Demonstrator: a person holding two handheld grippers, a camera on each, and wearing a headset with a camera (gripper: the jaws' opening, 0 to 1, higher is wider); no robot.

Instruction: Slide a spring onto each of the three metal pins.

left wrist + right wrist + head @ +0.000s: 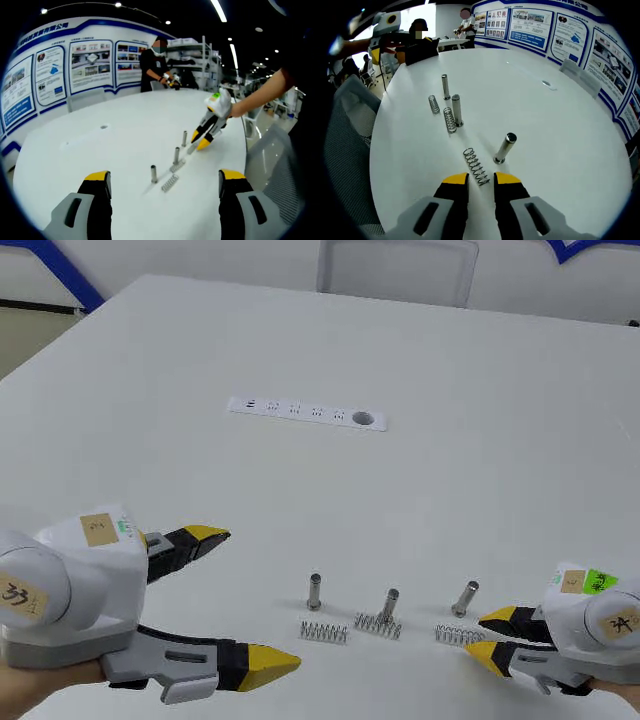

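Note:
Three short metal pins stand on the white table: left pin (314, 591), middle pin (388, 605), right pin (465, 598). A spring lies flat in front of each: left spring (324, 632), middle spring (378, 624), right spring (458, 635). My right gripper (488, 634) is low at the right spring's end, jaws a little apart. In the right gripper view that spring (475, 165) points into the gap of my right gripper (481, 180), beside the nearest pin (504, 148). My left gripper (240, 598) hangs wide open left of the row, holding nothing.
A white power strip (305, 412) lies flat mid-table beyond the pins. A chair (397, 270) stands at the far edge. A person (160, 65) stands past the table in the left gripper view. The table's near edge (380, 165) curves close to the springs.

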